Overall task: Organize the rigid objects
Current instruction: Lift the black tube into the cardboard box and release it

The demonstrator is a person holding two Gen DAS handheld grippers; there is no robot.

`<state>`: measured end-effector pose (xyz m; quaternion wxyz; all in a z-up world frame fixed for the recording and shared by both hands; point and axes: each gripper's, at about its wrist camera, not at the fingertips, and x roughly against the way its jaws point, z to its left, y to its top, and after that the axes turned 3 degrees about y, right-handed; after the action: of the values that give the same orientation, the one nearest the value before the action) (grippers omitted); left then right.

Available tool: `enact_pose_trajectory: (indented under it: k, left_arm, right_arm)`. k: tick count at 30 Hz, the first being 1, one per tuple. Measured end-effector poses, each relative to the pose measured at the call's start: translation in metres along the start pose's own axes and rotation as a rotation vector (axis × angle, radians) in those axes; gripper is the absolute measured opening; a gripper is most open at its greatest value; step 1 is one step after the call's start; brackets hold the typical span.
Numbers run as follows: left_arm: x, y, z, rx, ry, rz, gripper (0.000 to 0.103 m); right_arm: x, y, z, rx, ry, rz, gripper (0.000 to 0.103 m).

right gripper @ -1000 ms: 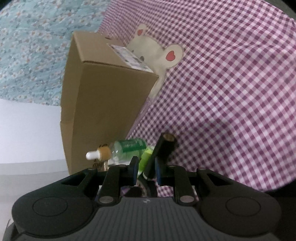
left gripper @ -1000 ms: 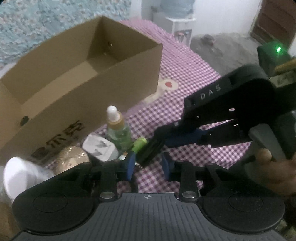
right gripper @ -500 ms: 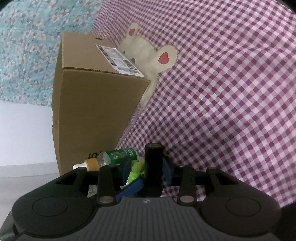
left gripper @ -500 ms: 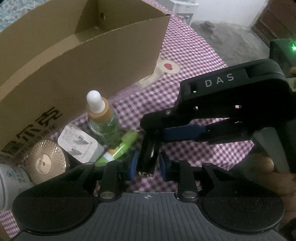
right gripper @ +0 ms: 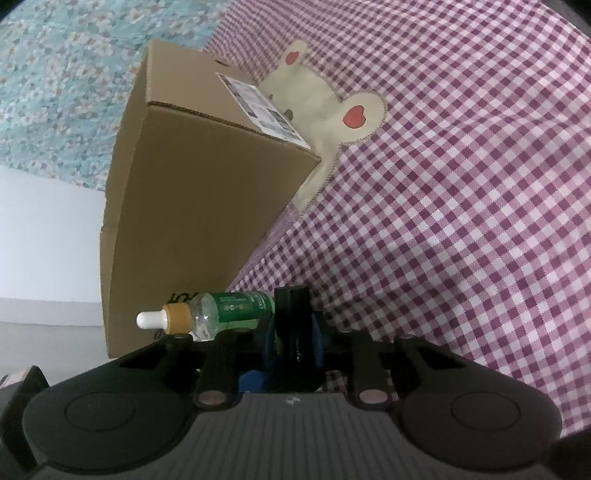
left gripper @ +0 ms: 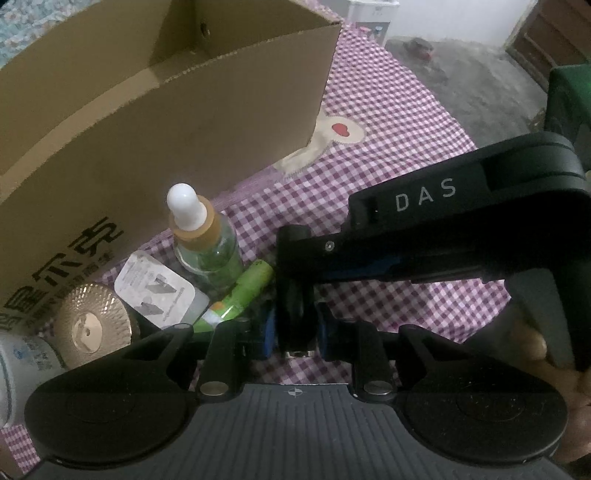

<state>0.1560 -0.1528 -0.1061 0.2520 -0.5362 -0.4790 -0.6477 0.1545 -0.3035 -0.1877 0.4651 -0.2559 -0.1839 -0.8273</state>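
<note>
A bed covered in a purple-and-white checked cloth (left gripper: 388, 122) with a sewn bear patch (right gripper: 332, 99) carries an open cardboard box (left gripper: 166, 122), beside it a dropper bottle (left gripper: 207, 243), white charger plug (left gripper: 159, 291), green tube (left gripper: 240, 291) and round gold lid (left gripper: 92, 325).

A purple-and-white checked cloth (left gripper: 373, 184) with a bear patch (right gripper: 325, 107) covers the tabletop. Beyond lie a grey concrete floor (left gripper: 461, 74), a white wall (left gripper: 454, 14) and a brown wooden door (left gripper: 546, 33). The light is dim.

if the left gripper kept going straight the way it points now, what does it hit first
Probably the checked cloth right below: the left gripper, jaws closing on the black tube that the right gripper also clamps, points steeply down. Depth is hard to judge.
</note>
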Motion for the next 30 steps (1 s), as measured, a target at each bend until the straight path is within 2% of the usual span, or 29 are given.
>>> enact_pose_trajectory:
  k: [5, 10, 15, 18, 21, 24, 30]
  left_arm:
    - [0.021, -0.003, -0.005, -0.009, 0.004, -0.05, 0.021]
    - [0.065, -0.008, -0.014, -0.026, 0.024, -0.152, 0.021]
    - [0.121, -0.012, -0.009, -0.006, 0.067, -0.281, 0.021]
    - [0.153, -0.009, 0.008, 0.029, 0.105, -0.352, 0.021]
    - [0.176, 0.001, 0.035, 0.079, 0.149, -0.395, 0.021]
    - [0.189, 0.016, 0.068, 0.139, 0.182, -0.403, 0.021]
    - [0.169, 0.05, 0.143, 0.275, 0.199, -0.304, 0.021]
  right_arm:
    - [0.014, -0.007, 0.006, 0.017, 0.028, -0.028, 0.023]
    - [0.05, -0.018, 0.035, 0.093, 0.054, -0.084, 0.023]
    - [0.086, -0.028, 0.085, 0.222, 0.106, -0.136, 0.023]
    - [0.095, -0.027, 0.125, 0.315, 0.145, -0.142, 0.023]
    - [0.09, -0.018, 0.169, 0.392, 0.193, -0.112, 0.023]
    - [0.069, -0.004, 0.214, 0.455, 0.232, -0.035, 0.023]
    - [-0.009, 0.033, 0.277, 0.479, 0.197, 0.137, 0.023]
